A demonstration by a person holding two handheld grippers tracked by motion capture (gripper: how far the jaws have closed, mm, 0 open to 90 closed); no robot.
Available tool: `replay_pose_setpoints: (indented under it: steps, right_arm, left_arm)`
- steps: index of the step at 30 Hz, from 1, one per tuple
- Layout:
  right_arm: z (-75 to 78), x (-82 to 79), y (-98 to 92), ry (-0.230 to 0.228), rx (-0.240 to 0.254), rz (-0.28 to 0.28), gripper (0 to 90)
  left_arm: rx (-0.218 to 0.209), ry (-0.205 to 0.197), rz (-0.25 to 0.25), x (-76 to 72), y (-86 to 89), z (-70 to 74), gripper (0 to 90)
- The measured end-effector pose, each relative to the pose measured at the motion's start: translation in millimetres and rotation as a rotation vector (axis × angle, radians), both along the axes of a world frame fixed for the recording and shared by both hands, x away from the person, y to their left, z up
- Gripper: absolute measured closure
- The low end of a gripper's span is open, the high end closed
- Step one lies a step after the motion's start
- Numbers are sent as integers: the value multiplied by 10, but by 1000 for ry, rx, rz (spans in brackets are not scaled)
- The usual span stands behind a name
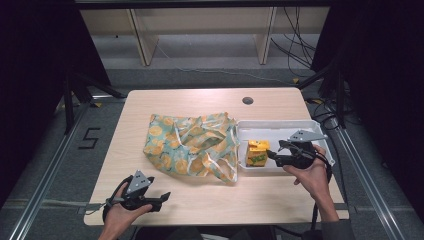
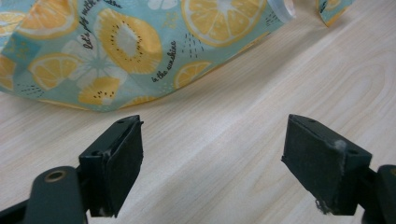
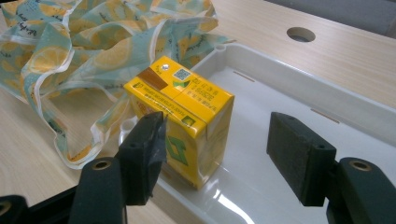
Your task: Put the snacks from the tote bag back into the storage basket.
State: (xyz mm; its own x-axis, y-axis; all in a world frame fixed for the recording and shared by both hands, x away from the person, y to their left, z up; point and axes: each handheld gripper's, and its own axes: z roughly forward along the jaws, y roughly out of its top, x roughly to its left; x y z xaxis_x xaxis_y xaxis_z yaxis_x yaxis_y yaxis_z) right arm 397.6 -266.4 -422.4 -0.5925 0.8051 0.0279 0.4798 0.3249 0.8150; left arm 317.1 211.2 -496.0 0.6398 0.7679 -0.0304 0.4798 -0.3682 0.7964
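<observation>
Yellow cardboard made up the small drink carton, which stood upright in the left end of the white plastic tray, close to the tray's near wall. In the high view the carton sat right of centre in the frame, and nothing else could be seen in the tray around it.

Just to the carton's right in that view, the right gripper was held level in the person's right hand, pointing left at the carton. In the right gripper view its jaws stood spread: the left jaw was in front of the carton's near face, whether touching it could not be told, and the right jaw hung well clear over the bare tray floor. The carton was not pinched.

Left of the tray, touching its end, lay a crumpled fabric bag printed with orange and lemon slices on pale teal, filling the centre of the high view; its inside was hidden by folds.

At the lower left of the high view, the left gripper rested low over the desk in the left hand. In the left gripper view its jaws were spread wide with only bare wood between them, and the bag's edge lay beyond them across the upper left of the frame.
</observation>
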Motion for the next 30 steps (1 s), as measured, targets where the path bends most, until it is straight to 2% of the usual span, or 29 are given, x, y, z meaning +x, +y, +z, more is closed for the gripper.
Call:
replay_pose_setpoints:
  steps: [1,2,3,5,7,8,9,10,11,12,13,17,18,19,20,25,26,30]
  right_arm:
    - [2,-11,-4,11,-4,3,375]
    - [-16,-8,0,-2,-10,8,366]
    - [-12,-27,5,20,-10,3,363]
    - [-28,-23,1,-2,-22,9,357]
    - [-46,-35,10,6,-29,13,346]
    - [-59,-61,35,21,-15,-1,343]
    - [-83,-64,42,9,-19,-1,343]
    - [-91,-81,52,28,-20,-2,343]
    - [-115,-87,58,17,-31,6,342]
    - [-135,-112,68,28,-40,5,341]
    - [-143,-134,80,37,-34,-2,340]
    - [-171,-211,62,22,-54,17,334]
    - [-179,-237,62,20,-52,16,334]
    - [-185,-254,62,20,-45,17,333]
    - [-193,-273,56,20,-48,22,331]
    - [-284,-357,67,25,-43,13,328]
    - [-295,-391,89,52,-27,-3,327]
    - [-338,-413,103,43,-48,36,317]
  left_arm:
    - [13,-14,-10,8,16,4,196]
    - [32,-14,-20,10,33,14,196]
    - [23,-19,-18,10,31,11,196]
    - [11,-8,-8,0,26,14,196]
    - [29,-20,-16,1,46,24,196]
    - [34,-15,-18,1,56,27,197]
    - [17,-2,-7,-8,52,15,196]
    - [-14,-7,9,-12,35,-1,196]
    - [1,-9,7,-17,47,8,196]
    - [8,-20,-2,-13,54,7,196]
    - [47,-13,-21,-14,83,24,196]
    - [21,-22,0,-25,81,10,197]
    - [10,-10,10,-32,78,4,196]
    - [-13,-14,19,-35,65,-4,196]
    - [40,-21,-17,-25,105,18,196]
    - [15,-21,-6,-34,95,12,196]
    - [31,-23,-18,-29,107,14,196]
    - [32,-22,-17,-39,109,25,196]
